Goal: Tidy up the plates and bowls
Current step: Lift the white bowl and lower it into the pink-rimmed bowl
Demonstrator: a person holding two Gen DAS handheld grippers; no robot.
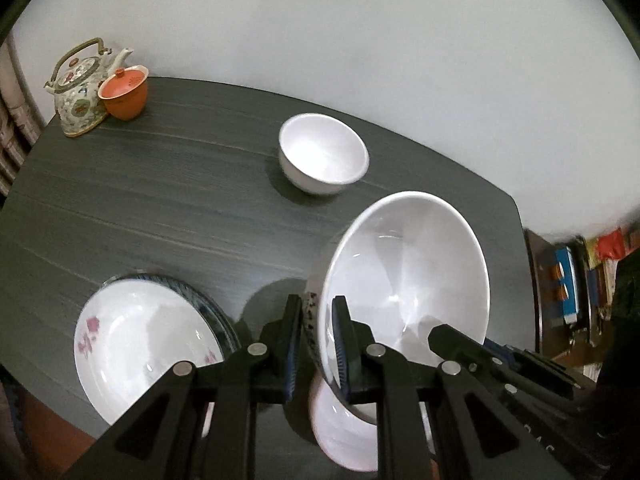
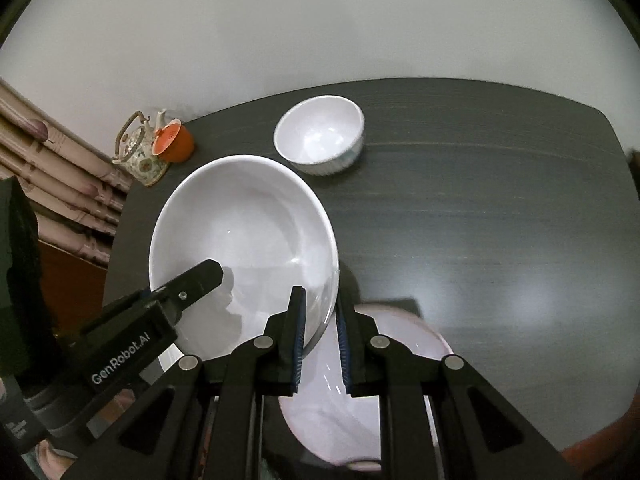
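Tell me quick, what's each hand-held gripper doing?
Left hand-held gripper: shut on the big white bowl rim.
Right hand-held gripper: shut on its opposite rim.

We see a glossy white glazed big bowl (image 1: pixel 416 272), speckled outside; small bowl (image 1: pixel 324 152) same shiny ceramic. Table (image 1: pixel 160 200) is dark matt wood grain. Flowered plate (image 1: pixel 136 344) is glossy. Teapot (image 1: pixel 78 88) is painted glaze, orange cup (image 1: pixel 125 96) matt clay. Gripper fingers (image 1: pixel 294 328) are matt black plastic with ribbed blue pads.
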